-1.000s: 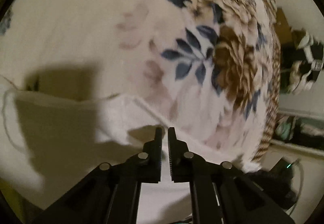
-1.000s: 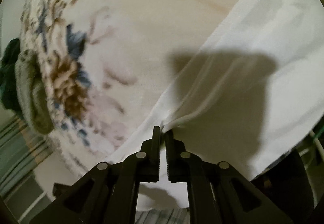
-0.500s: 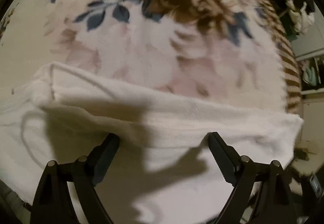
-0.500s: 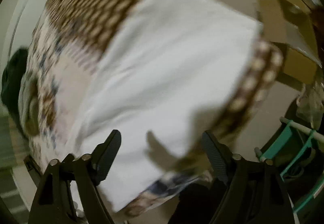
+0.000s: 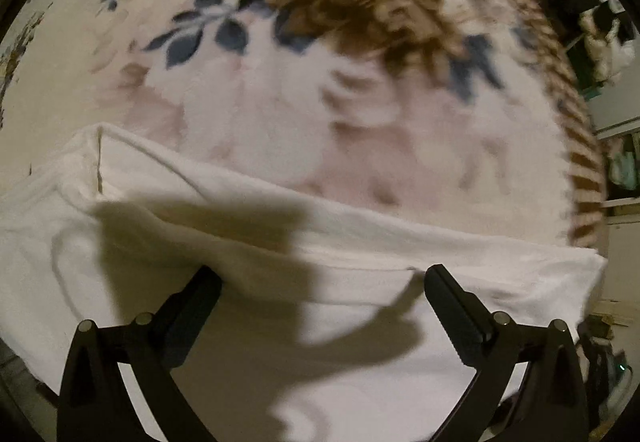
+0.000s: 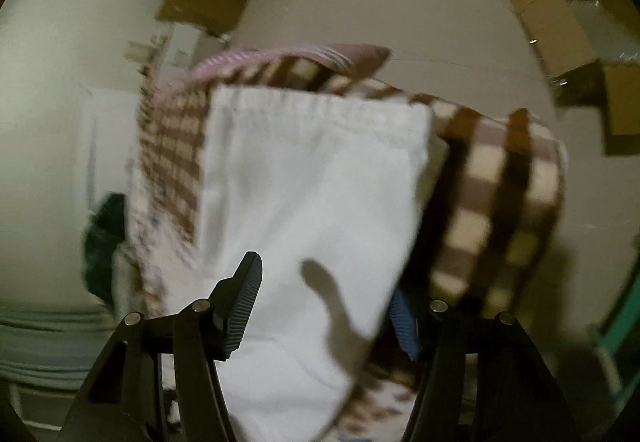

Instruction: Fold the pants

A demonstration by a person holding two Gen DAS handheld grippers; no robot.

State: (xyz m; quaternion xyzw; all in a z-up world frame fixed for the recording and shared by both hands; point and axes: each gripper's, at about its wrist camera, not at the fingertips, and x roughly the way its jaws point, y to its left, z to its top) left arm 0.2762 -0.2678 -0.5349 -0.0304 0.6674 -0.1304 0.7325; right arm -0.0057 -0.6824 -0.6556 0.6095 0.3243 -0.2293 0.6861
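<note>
My left gripper (image 5: 320, 278) is spread wide and grasps nothing, poised just above the white pants (image 5: 248, 258), which lie folded on the floral blanket (image 5: 280, 102) with a doubled edge running across in front of me. My right gripper (image 6: 328, 302) is likewise released, its fingers straddling the near end of the pants (image 6: 304, 182), whose gathered waistband sits at the far end by the checked border of the blanket (image 6: 500, 210). I judge one fold is laid and another is due. To do it well, I should pinch both layers at each near corner, lift evenly, and carry them toward the waistband without dragging the lower layer.
</note>
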